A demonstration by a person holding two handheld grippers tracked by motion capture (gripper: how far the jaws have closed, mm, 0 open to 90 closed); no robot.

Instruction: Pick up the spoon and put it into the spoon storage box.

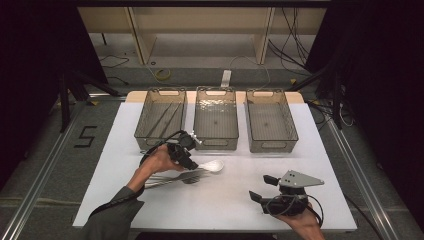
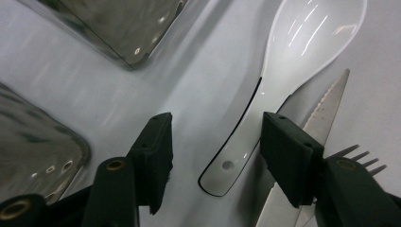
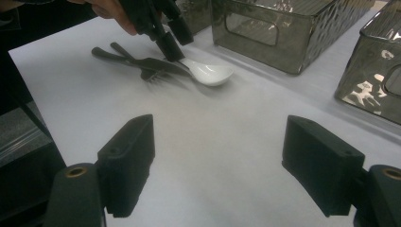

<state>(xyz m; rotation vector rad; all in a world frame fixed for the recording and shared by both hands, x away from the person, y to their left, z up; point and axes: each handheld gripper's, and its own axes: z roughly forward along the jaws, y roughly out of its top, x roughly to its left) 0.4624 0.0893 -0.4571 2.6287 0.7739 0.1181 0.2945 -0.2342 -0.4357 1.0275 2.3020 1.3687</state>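
the spoon (image 2: pixel 288 71) lies on the white table (image 1: pixel 230 200), bowl away from the person, just in front of the middle bin (image 1: pixel 216 120). its handle end sits between the left gripper's (image 2: pixel 215 151) jaws, which are part-way in but not pressing: one pad stands clear on the far side, the other is just beside the handle's edge. no grasp yet, as far as the left gripper view shows.

touching the spoon's side lie a knife (image 2: pixel 326 109) and a fork (image 2: pixel 361 156); the knife's serrated blade runs right along the handle, under the near pad. that is the risk, i judge: closing as placed could pinch the knife with the spoon or skid off the glossy handle. better to shift a little toward the spoon, centre the handle, close squarely across its narrow part, then lift straight.

the left hand (image 1: pixel 157 160) reaches forward with its gripper tipped steeply down over the cutlery. the right gripper (image 3: pixel 217 165) rests low near the table's front edge, well apart, level, jaws wide and holding nothing.

the left bin (image 1: pixel 161 117) holds long thin pieces; what they are i cannot tell. the right bin (image 1: pixel 271 120) looks bare.
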